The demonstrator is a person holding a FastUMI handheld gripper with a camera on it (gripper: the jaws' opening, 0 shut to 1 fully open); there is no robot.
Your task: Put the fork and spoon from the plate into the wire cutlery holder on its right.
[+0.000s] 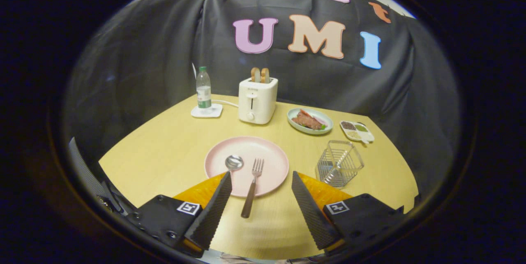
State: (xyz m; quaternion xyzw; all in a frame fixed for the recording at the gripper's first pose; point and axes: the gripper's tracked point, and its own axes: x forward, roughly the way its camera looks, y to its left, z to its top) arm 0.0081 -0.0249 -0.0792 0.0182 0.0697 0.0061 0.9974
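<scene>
Gripper [259, 181]: fingers are standing wide apart, holding nothing, over the near edge of the plate.
Fork [252, 188]: silver tines and dark brown handle, lying between the fingers; long axis is running away from the camera, tines pointing far, handle end hanging over the plate rim onto the table [164, 153].
Spoon [233, 163]: shiny bowl is lying on the plate just left of the fork; handle is hiding behind the left finger.
Plate [267, 153]: pink, round, just ahead of the fingers.
Wire cutlery holder [339, 163]: is standing upright on the right of the plate, empty.

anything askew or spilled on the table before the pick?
Nothing spilled. The fork overhangs the plate rim, handle on the table; the spoon handle is hidden behind a finger. The holder stands upright. The tool is open.
</scene>
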